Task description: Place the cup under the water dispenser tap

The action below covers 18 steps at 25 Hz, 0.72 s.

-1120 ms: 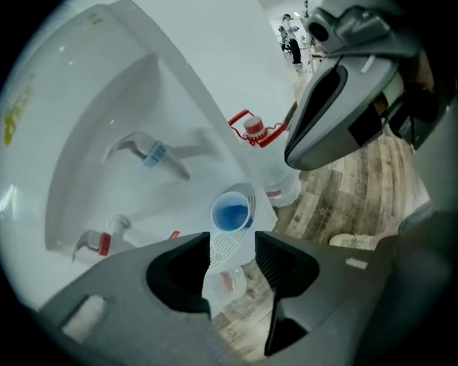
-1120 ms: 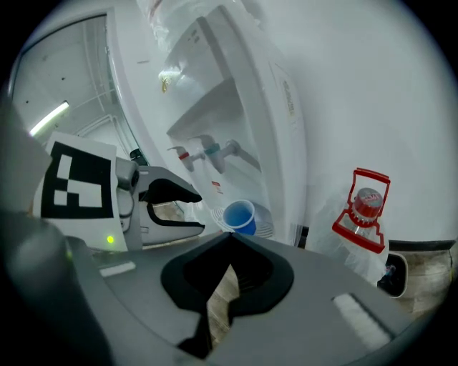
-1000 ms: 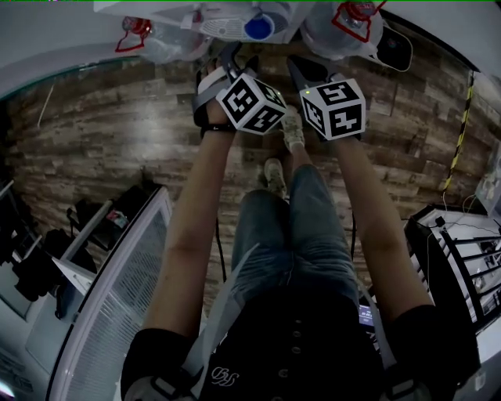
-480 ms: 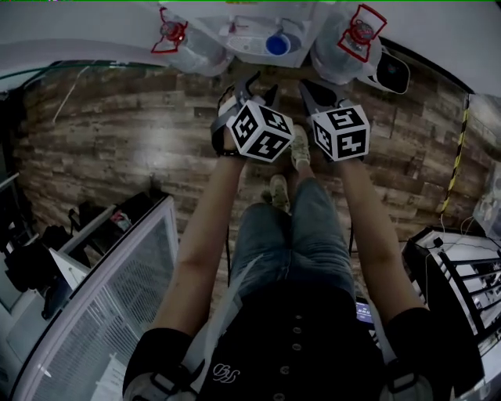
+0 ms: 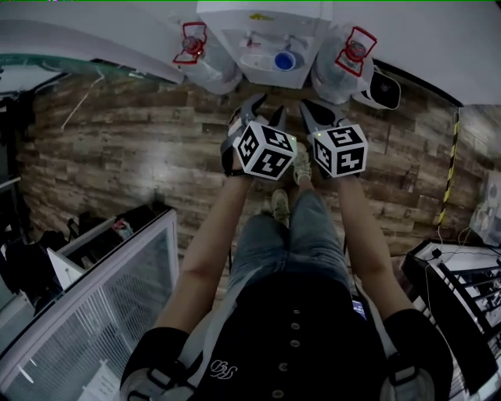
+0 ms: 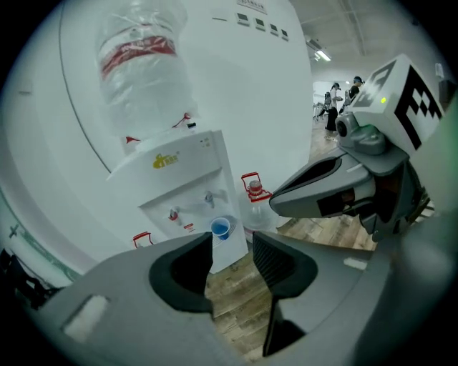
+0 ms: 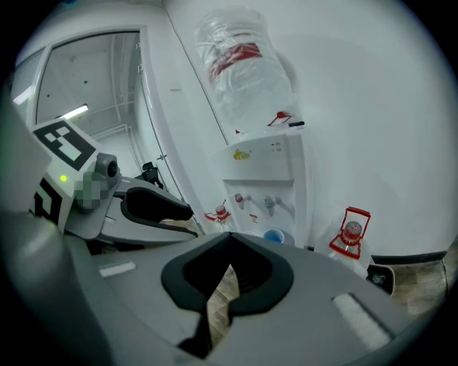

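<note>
The blue cup [image 5: 285, 60] stands on the tray of the white water dispenser [image 5: 262, 23], below its taps. In the left gripper view the cup [image 6: 220, 229] shows beyond the jaws, far off. My left gripper [image 5: 262, 108] is open, its jaws have just been closing a little, and nothing is between them. My right gripper [image 5: 311, 108] hangs beside it, shut and empty, its fingertips meeting [image 7: 230, 243]. In the right gripper view the cup [image 7: 274, 236] sits under the dispenser [image 7: 265, 171]. Both grippers are held over the wooden floor, short of the dispenser.
Spare water bottles with red handles stand on the floor left [image 5: 192, 47] and right [image 5: 352, 51] of the dispenser. A large bottle [image 6: 143, 78] tops the dispenser. A glass-fronted cabinet [image 5: 117, 290] is at lower left and a rack [image 5: 462, 266] at lower right.
Both grippers have risen and drawn back from the dispenser together. More of the dispenser has come into the head view. The cup has stayed on the tray.
</note>
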Each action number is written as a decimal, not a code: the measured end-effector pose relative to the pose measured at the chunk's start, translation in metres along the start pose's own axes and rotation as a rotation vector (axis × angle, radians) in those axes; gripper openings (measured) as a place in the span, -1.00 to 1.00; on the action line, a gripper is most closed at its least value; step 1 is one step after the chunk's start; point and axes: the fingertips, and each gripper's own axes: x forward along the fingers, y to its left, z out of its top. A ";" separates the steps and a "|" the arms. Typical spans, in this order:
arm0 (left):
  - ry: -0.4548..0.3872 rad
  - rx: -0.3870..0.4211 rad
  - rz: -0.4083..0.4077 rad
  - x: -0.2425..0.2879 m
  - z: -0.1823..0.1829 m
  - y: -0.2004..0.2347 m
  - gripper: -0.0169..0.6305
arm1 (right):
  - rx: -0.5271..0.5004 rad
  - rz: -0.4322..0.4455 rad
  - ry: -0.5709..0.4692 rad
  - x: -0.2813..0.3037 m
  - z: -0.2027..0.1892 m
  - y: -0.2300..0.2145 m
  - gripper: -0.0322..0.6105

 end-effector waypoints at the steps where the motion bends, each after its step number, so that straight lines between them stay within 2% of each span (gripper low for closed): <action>1: -0.012 -0.018 -0.006 -0.008 0.001 -0.002 -0.38 | -0.004 0.000 -0.005 -0.005 0.002 0.006 -0.91; 3: -0.041 -0.056 -0.018 -0.023 0.002 -0.005 -0.38 | -0.015 -0.002 -0.015 -0.016 0.005 0.019 -0.91; 6: -0.091 -0.141 -0.060 -0.047 0.005 -0.013 -0.68 | -0.026 0.010 -0.033 -0.035 0.007 0.040 -0.91; 8: -0.123 -0.186 -0.087 -0.062 0.007 -0.019 -0.68 | -0.042 0.015 -0.037 -0.047 0.006 0.053 -0.91; 11: -0.173 -0.202 -0.094 -0.083 0.013 -0.023 -0.74 | -0.059 0.009 -0.046 -0.064 0.006 0.067 -0.91; 16: -0.220 -0.267 -0.121 -0.117 0.017 -0.036 -0.79 | -0.027 -0.013 -0.107 -0.093 0.006 0.083 -0.91; 18: -0.247 -0.294 -0.113 -0.128 0.018 -0.040 -0.93 | -0.024 -0.018 -0.123 -0.102 0.006 0.087 -0.91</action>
